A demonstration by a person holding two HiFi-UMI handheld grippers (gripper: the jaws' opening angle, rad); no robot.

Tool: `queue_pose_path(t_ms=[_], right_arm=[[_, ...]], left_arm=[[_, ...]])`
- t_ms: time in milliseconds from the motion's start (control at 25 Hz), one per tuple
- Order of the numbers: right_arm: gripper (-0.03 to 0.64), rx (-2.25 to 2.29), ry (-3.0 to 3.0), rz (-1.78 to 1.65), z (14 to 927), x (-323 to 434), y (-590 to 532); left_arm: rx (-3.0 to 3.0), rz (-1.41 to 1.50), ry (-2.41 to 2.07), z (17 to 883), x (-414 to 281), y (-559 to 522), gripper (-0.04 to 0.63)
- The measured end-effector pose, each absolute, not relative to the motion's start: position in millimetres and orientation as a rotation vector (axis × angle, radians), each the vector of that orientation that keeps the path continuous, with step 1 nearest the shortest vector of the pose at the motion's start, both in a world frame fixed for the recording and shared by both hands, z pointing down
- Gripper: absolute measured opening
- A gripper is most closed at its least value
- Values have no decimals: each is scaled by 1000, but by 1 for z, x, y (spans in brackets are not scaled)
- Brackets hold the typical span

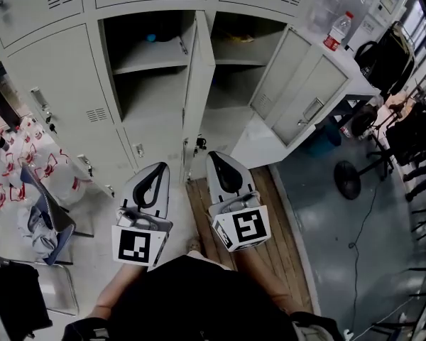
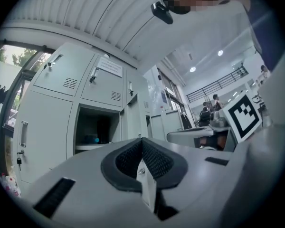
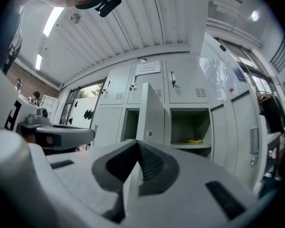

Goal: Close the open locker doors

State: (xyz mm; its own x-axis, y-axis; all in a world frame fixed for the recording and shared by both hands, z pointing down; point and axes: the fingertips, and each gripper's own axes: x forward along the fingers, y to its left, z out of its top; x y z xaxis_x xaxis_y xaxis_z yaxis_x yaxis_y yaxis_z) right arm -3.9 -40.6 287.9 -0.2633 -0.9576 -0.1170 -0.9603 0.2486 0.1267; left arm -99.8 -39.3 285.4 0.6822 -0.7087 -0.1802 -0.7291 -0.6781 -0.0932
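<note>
A: Head view first. Where are the doors?
B: Two stand open. The middle door [image 1: 199, 84] juts out edge-on toward the person. The right door [image 1: 298, 91], to its right, is swung wide. The left gripper [image 1: 158, 169] sits near the middle door's lower end on the left, the right gripper [image 1: 216, 158] on the right. Neither touches it.
A: Left gripper view?
B: Jaws pressed together, nothing between them. The middle door is ahead, with an open compartment [image 2: 92, 129] left of it.
A: Right gripper view?
B: Jaws together there too, empty. The middle door rises straight ahead.
A: Which step?
B: The approach, I'd judge; no door is closed yet. Next, the right gripper likely needs to press the middle door's right face and swing it leftward until it's shut.
</note>
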Motion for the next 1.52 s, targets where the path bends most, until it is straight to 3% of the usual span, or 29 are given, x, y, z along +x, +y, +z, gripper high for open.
queue_pose_path(t_ms=[240, 920, 1520], right_arm=[[5, -1749, 2557, 257, 293, 14, -66], [110, -1198, 2828, 215, 312, 1, -95], [112, -1134, 2851, 88, 324, -15, -114]], left_arm=[[-2693, 165, 1277, 290, -77, -58, 2], [-2551, 139, 1549, 302, -61, -82, 2], [-2548, 148, 1574, 303, -85, -99, 2]])
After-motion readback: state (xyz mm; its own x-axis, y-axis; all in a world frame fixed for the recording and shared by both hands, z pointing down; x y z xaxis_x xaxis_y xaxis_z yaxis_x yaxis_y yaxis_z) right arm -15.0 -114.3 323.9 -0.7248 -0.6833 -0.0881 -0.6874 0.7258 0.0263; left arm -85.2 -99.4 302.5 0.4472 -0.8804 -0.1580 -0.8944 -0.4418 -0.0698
